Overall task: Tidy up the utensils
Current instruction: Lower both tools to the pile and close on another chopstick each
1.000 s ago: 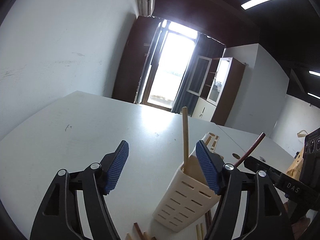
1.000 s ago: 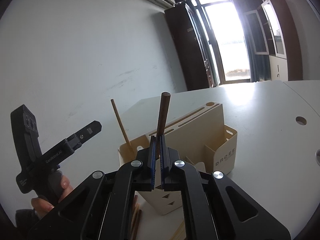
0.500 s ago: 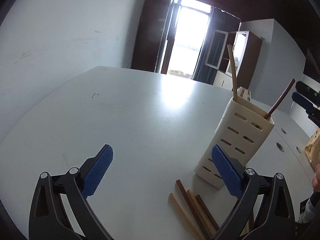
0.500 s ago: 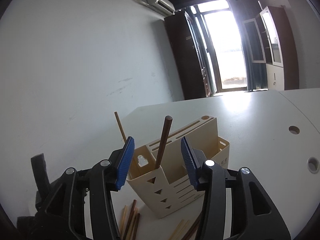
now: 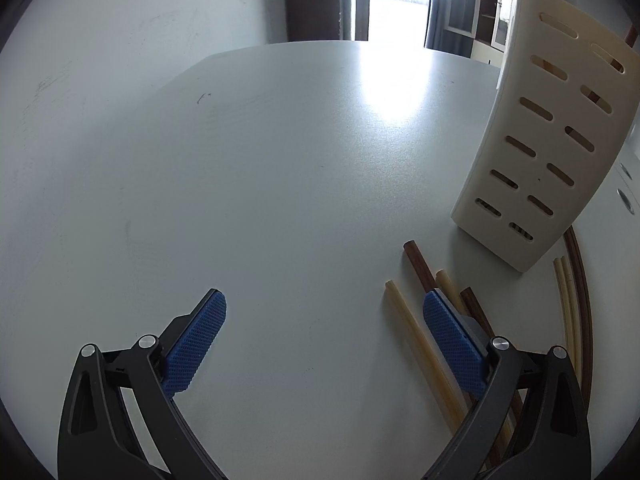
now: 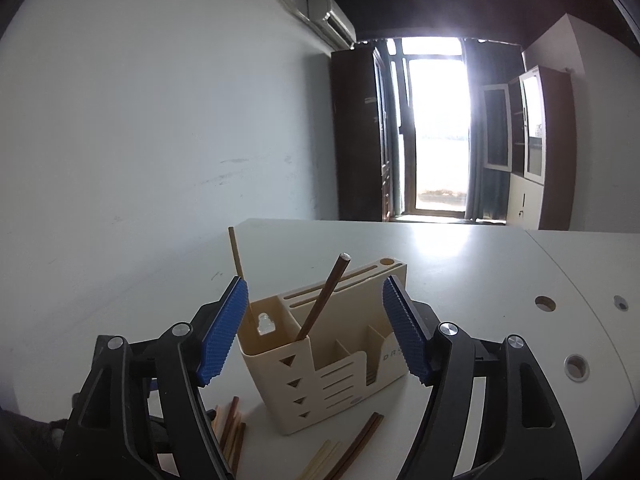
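A cream slotted utensil holder (image 6: 320, 352) stands on the white table (image 6: 480, 264). A dark brown chopstick (image 6: 326, 296) and a pale chopstick (image 6: 237, 256) lean upright in its front compartment. My right gripper (image 6: 316, 320) is open and empty, above and in front of the holder. My left gripper (image 5: 324, 328) is open and empty, low over the table, to the left of the holder (image 5: 548, 136). Loose pale and dark chopsticks (image 5: 416, 320) lie on the table by its right finger. More chopsticks (image 6: 228, 428) lie at the holder's base.
Another bundle of chopsticks (image 5: 572, 312) lies to the right of the holder's base. Round cable holes (image 6: 544, 303) are in the table at the right. A wall, a bright door and cabinets stand behind the table.
My right gripper let go of the dark chopstick, which now leans in the holder, then opened wide and drew back. My left gripper dropped low toward the loose chopsticks on the table.
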### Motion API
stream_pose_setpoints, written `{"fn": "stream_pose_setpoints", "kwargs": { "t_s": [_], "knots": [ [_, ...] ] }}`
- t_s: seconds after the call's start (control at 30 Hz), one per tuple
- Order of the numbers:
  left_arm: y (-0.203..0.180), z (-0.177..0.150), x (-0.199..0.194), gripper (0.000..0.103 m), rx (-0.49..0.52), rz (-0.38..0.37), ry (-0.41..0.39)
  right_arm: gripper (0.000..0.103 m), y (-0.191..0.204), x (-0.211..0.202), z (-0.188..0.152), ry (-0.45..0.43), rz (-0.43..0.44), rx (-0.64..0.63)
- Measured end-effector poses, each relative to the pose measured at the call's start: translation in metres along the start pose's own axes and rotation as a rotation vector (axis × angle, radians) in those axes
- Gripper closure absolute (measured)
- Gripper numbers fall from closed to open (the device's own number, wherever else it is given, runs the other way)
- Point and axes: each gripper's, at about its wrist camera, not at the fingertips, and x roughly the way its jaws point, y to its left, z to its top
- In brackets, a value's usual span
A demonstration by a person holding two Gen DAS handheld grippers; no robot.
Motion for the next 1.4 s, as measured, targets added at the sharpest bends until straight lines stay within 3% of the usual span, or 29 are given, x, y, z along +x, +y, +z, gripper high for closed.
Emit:
{"fn": "stream_pose_setpoints", "kwargs": {
  "t_s": [0.13, 0.3, 0.43, 0.7, 1.2, 1.4],
  "knots": [
    [0.013, -0.01, 0.007, 0.006, -0.023, -0.027, 0.044, 0.033, -0.01, 0.014, -0.01, 0.078, -0.011, 0.046],
    [0.02, -0.02, 0.005, 0.006, -0.041, -0.063, 0.018, 0.033, -0.036, 0.029, -0.036, 0.184, -0.043, 0.143],
    [0.016, -0.024, 0.003, 0.006, -0.028, -0.096, -0.001, 0.033, -0.05, 0.036, -0.062, 0.256, -0.123, 0.16],
    [0.001, -0.027, 0.014, 0.006, 0.032, -0.102, 0.042, 0.033, -0.056, 0.077, -0.112, 0.452, -0.176, 0.157],
    [-0.009, -0.027, 0.032, 0.006, 0.042, -0.062, 0.041, 0.033, -0.054, 0.11, -0.145, 0.581, -0.26, 0.077],
    [-0.007, -0.027, 0.037, 0.008, 0.023, -0.054, 0.038, 0.033, -0.044, 0.115, -0.151, 0.59, -0.304, -0.008]
  ]
}}
